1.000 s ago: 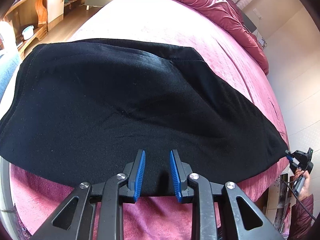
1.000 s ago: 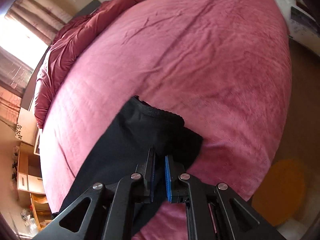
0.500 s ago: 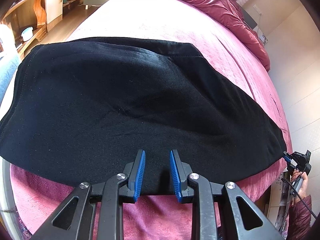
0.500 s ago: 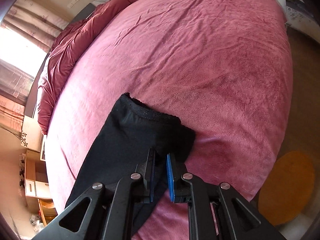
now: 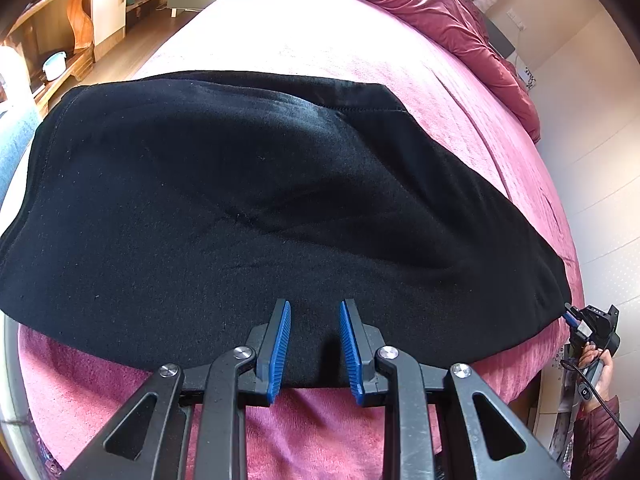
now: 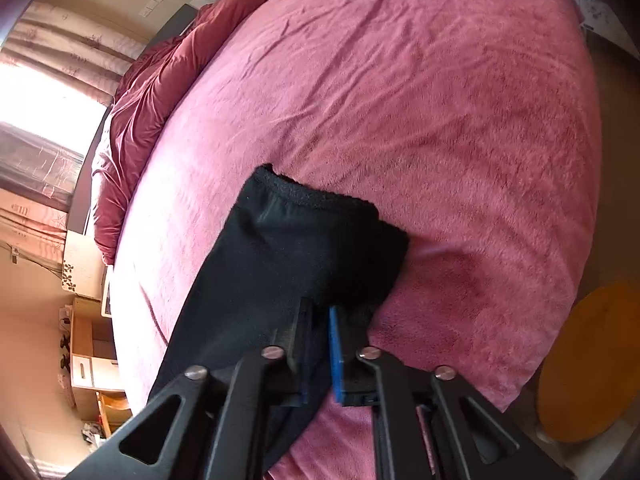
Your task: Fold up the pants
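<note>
On bed (image 5: 360, 48) | left claw (image 5: 312, 344) tilted down, apart | right claw (image 6: 318, 344) clamped on pants (image 6: 288, 256)

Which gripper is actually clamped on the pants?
The right gripper, pinching the pants at the leg's end. The left gripper has a clear gap between its pads.

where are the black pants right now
The black pants lie spread flat across the near part of the pink bed, filling the left wrist view; the right tongs pinch their corner near the bed's edge.
</note>
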